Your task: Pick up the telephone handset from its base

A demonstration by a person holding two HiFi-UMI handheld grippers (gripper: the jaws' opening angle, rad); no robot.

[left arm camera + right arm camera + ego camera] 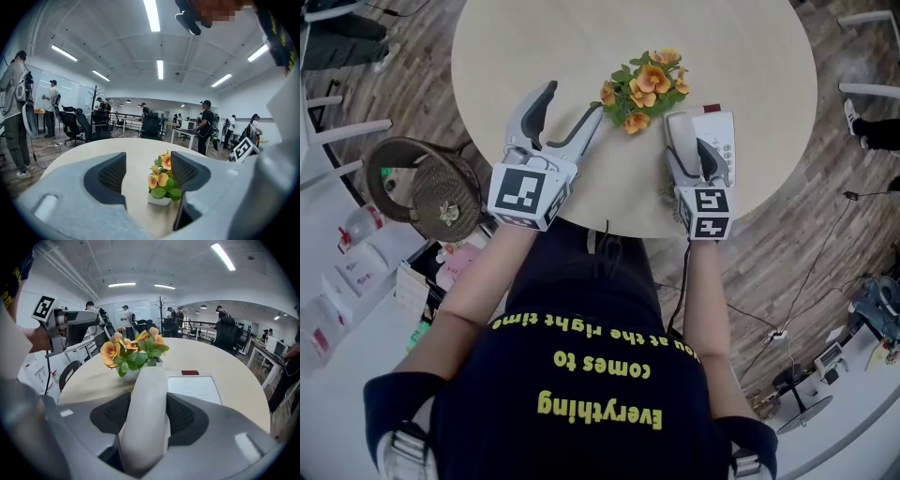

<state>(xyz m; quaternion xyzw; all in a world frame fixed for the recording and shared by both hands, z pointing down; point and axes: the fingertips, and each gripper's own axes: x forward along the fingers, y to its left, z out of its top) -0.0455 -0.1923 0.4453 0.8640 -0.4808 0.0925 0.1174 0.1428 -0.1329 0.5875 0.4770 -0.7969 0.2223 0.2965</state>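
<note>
The white telephone handset point(678, 141) lies on its white base point(722, 131) at the near right of the round table point(534, 56). My right gripper point(692, 157) straddles it from above. In the right gripper view the handset point(147, 394) fills the gap and both dark pads point(112, 416) lie against its sides, while the base point(194, 389) shows just to the right. My left gripper point(570, 108) hovers open over the table to the left of the phone, with nothing between its fingers point(110, 176).
A small pot of orange flowers point(642, 86) stands between the two grippers, close to the far end of the phone. A round wicker basket point(431, 187) sits on the floor left of the table. People, desks and office chairs fill the room beyond.
</note>
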